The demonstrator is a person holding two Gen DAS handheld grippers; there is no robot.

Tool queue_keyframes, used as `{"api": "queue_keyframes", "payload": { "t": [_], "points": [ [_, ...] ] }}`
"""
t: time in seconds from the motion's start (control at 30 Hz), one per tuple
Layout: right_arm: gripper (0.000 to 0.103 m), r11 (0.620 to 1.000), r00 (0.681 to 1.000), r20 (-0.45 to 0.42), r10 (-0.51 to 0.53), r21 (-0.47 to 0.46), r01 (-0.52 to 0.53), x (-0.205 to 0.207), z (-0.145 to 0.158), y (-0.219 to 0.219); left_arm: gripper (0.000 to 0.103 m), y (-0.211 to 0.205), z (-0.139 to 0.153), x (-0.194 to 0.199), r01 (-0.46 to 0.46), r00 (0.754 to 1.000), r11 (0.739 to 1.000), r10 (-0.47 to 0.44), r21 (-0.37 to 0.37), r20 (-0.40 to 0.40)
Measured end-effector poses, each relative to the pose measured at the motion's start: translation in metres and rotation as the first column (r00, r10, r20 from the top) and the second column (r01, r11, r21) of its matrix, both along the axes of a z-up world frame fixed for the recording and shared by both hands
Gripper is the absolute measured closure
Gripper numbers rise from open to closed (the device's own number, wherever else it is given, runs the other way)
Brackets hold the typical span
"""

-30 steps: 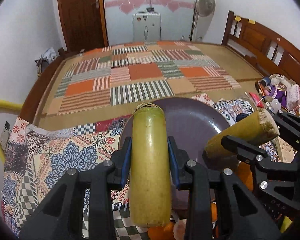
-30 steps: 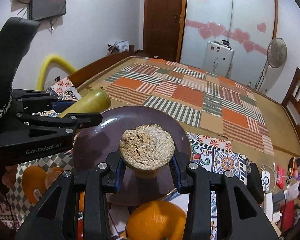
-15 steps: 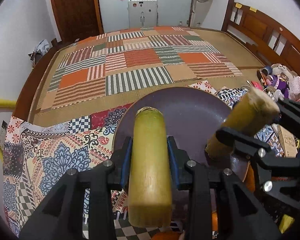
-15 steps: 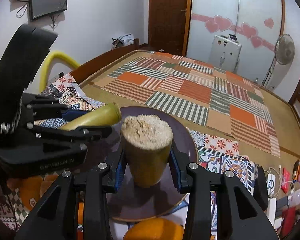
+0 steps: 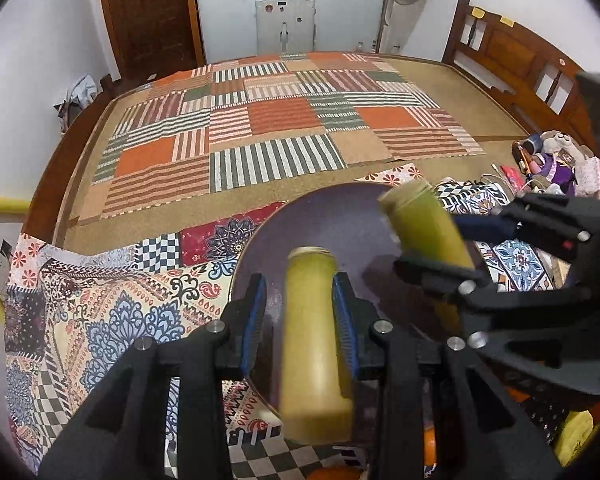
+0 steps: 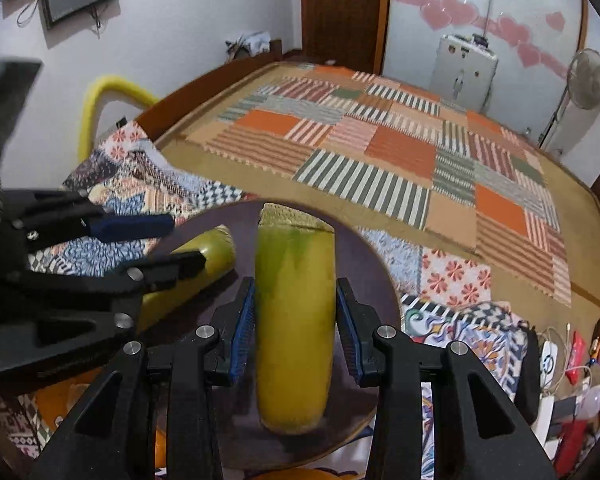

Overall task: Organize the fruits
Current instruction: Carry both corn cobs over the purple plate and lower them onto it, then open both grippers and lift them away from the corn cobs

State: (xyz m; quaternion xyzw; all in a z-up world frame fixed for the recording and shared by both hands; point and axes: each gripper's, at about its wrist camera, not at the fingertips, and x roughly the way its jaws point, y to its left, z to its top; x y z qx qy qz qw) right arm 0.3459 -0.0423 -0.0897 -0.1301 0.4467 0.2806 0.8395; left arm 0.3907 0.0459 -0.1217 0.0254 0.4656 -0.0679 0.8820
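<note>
**Two cut stalks poised over the purple plate**

I hold one yellow-green stalk piece [image 5: 314, 344] clamped between the blue pads of my left gripper [image 5: 300, 312], its long axis running straight ahead along the fingers and tilting down toward the purple plate [image 5: 340, 220]. My right gripper [image 6: 296, 316] is closed on a second stalk piece [image 6: 294, 320] in the same lengthwise way, its rough, fibrous cut end pointing away from me. Both pieces hang over the plate, the left one angled in toward the right one, their far ends near each other but apart. The plate lies directly ahead of and below both grippers, so I judge the coming move to be a short lowering that lays each piece flat, and neither hand looks clearly nearer. The stalks are smooth-skinned, firm-looking cylinders, likely to roll on the plate's glossy, shallow surface. The plate sits on a patterned patchwork cloth [image 5: 100, 300]; part of an orange [image 6: 296, 474] shows at the near edge.
</note>
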Motion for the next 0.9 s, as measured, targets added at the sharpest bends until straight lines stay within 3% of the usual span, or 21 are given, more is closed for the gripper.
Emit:
{"api": "queue_keyframes", "payload": {
  "t": [0.1,0.33,0.5,0.63,0.73,0.9],
  "points": [
    [0.067,1.0,1.0,-0.026,-0.002,-0.014,0.001,0.001,-0.008,0.0,0.069,0.001,0.001,-0.004,-0.013,1.0,1.0,0.012,0.021,0.024],
    [0.061,1.0,1.0,0.008,-0.01,-0.018,0.01,-0.006,0.002,-0.005,0.069,0.008,0.005,-0.019,-0.043,0.994,0.998,0.039,0.039,0.098],
    [0.054,0.999,0.992,0.122,-0.029,-0.042,0.034,-0.023,0.017,-0.009,0.066,0.012,0.017,-0.037,-0.06,0.988,0.998,0.055,0.027,0.146],
    [0.044,0.997,0.969,0.245,-0.045,-0.044,0.058,-0.049,0.036,-0.016,0.061,0.017,0.032,-0.055,-0.079,0.977,0.997,0.08,-0.011,0.196],
    [0.036,0.998,0.949,0.31,-0.054,-0.019,0.063,-0.067,0.051,-0.021,0.057,0.02,0.045,-0.073,-0.094,0.965,0.995,0.097,-0.023,0.245],
    [0.032,0.997,0.925,0.373,-0.076,0.05,0.062,-0.095,0.069,-0.032,0.05,0.023,0.065,-0.105,-0.106,0.942,0.994,0.108,-0.025,0.317]
  ]
}}
